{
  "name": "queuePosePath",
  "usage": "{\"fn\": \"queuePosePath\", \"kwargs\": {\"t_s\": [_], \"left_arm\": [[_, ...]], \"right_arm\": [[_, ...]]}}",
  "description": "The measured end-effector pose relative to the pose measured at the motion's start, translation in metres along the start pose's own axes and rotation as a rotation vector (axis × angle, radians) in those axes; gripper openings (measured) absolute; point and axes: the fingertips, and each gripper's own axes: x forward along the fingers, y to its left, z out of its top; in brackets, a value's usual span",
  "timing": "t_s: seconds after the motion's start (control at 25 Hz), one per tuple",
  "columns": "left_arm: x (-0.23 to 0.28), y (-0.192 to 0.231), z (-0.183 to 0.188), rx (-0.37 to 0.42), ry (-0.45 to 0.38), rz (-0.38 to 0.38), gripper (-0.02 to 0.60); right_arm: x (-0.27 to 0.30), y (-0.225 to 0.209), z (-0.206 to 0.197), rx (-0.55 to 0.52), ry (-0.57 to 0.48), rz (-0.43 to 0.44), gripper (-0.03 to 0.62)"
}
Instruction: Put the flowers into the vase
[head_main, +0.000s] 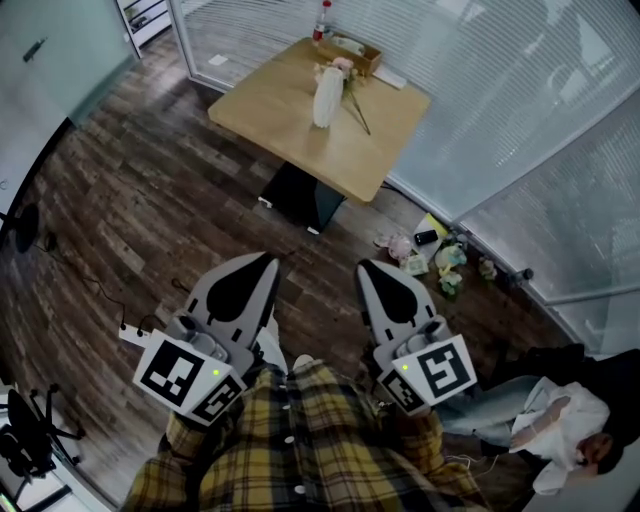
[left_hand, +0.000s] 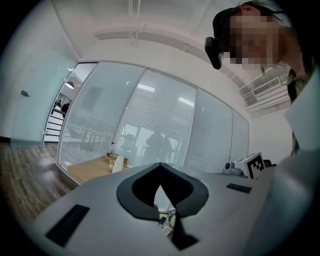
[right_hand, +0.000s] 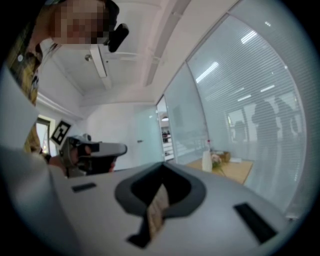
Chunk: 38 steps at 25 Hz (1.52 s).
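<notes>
Far across the wood floor (head_main: 150, 200) from both grippers, the table (head_main: 262, 122) carries the white vase (head_main: 326, 97), standing upright, with the flowers (head_main: 342, 67) lying flat just beside it, their thin stems trailing toward the table's near edge. The left gripper (head_main: 268, 258) and the right gripper (head_main: 368, 266) are held close to the body, each with its jaws closed on nothing. The likeliest trouble is at the vase: it looks tall and narrow, so a gripper brushing it during the reach could tip it. Stems lying flat may slip or bend if pinched against the tabletop. Jaws not opened before arrival would only push the flowers away. The box (head_main: 358, 52) and bottle (head_main: 322, 20) behind crowd the far side.
</notes>
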Motion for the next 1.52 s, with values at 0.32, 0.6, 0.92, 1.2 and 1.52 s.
{"fn": "queuePosePath", "kwargs": {"t_s": [0.32,0.6,0.92,1.2,1.52], "left_arm": [[0.047,0.081,0.034,0.01,0.02,-0.052,0.011],[0.077,0.148,0.051,0.007,0.032,-0.098,0.011],[0.105,0.196,0.056,-0.021,0.057,-0.116,0.011],[0.155,0.225,0.056,-0.048,0.06,-0.105,0.011],[0.235,0.252,0.081,-0.025,0.008,-0.084,0.011]], "right_arm": [[0.088,-0.017,0.021,0.01,-0.007,-0.051,0.014],[0.153,-0.036,0.03,0.014,-0.01,-0.12,0.014],[0.196,-0.057,0.029,0.044,0.017,-0.179,0.014],[0.233,-0.101,0.03,0.057,0.04,-0.169,0.014],[0.277,-0.174,0.06,0.019,0.017,-0.155,0.014]]}}
